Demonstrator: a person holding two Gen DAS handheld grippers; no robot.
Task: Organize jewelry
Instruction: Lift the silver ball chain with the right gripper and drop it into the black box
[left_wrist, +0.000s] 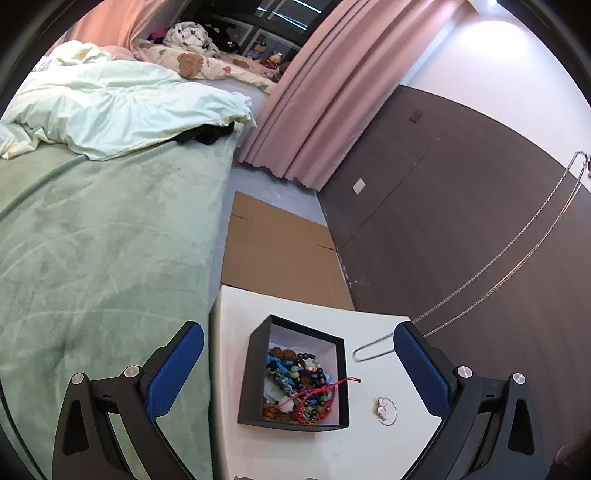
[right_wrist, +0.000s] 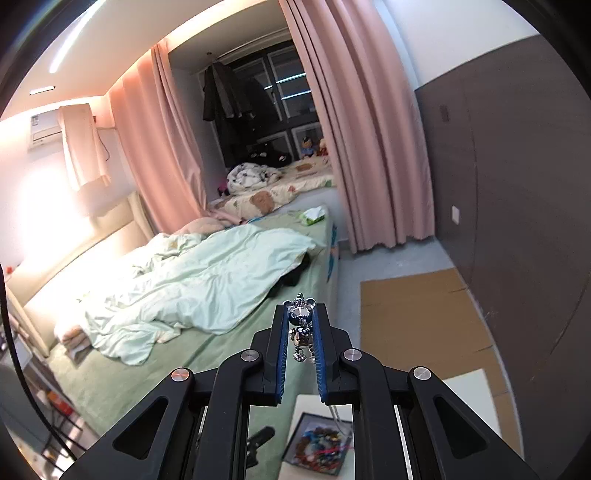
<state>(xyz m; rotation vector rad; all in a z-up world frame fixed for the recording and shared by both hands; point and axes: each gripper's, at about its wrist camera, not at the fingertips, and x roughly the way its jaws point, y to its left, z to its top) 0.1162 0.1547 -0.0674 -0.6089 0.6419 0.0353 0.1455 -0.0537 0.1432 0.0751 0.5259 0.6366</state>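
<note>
A black box (left_wrist: 255, 373) with a white inside holds several beaded bracelets (left_wrist: 303, 387) on the white table (left_wrist: 369, 446). A silver ring (left_wrist: 386, 410) lies on the table right of the box. My left gripper (left_wrist: 299, 365) is open above the box, empty. My right gripper (right_wrist: 300, 334) is shut on the silver bear pendant (right_wrist: 301, 332) of a silver chain necklace (left_wrist: 517, 258), held high. The chain hangs down to the table beside the box. The box also shows far below in the right wrist view (right_wrist: 295, 435).
A bed with a green sheet (left_wrist: 92, 258) and pale duvet (left_wrist: 122, 110) stands left of the table. Flat cardboard (left_wrist: 280, 251) lies on the floor beyond the table. A dark wall panel (left_wrist: 461, 203) is at the right; pink curtains (left_wrist: 332, 92) hang behind.
</note>
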